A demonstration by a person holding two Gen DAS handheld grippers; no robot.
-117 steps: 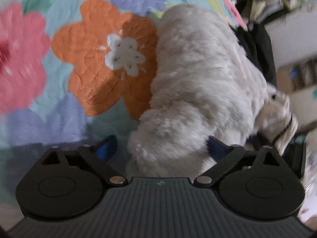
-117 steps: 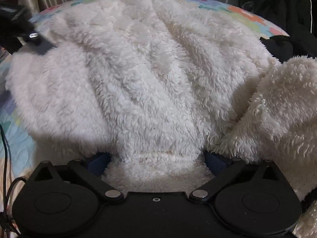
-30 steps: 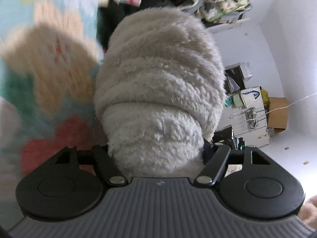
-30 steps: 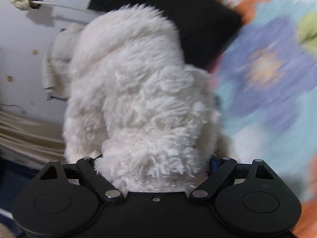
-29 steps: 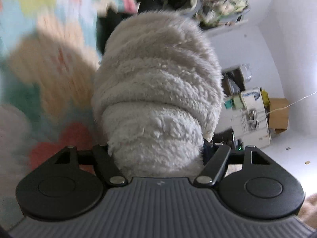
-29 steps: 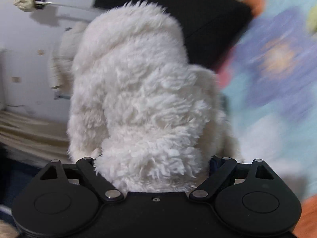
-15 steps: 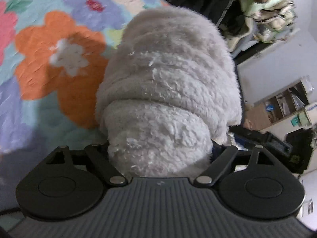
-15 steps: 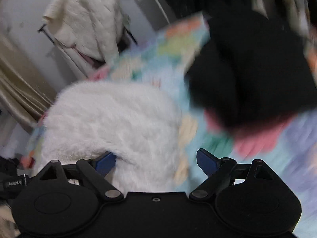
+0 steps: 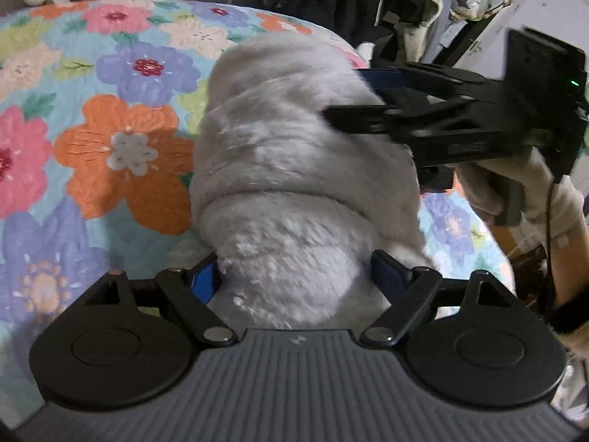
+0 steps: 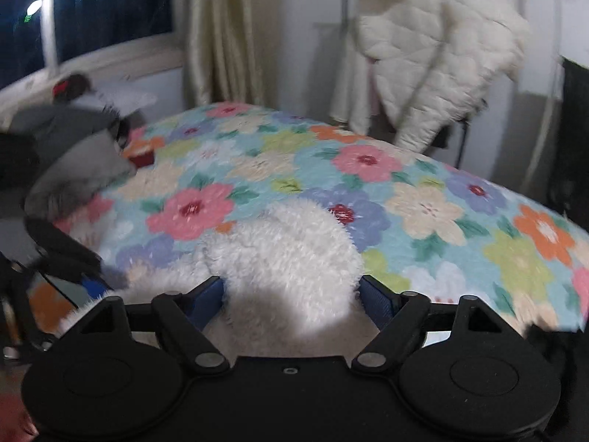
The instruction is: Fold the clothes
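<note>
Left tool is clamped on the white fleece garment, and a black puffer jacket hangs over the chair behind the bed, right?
Nearly. The left tool is clamped on the white fleece garment, but the puffer jacket hanging over the chair behind the bed is cream-white, not black; the right wrist view shows it.

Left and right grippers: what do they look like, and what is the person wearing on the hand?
The left gripper has a ribbed grey body, black linkage arms with round discs and silver pivots, and blue finger pads. The right gripper is all black with the same blue pads; a green light glows on its housing. The hand wears a pale glove, a thin black cable running past it.
</note>
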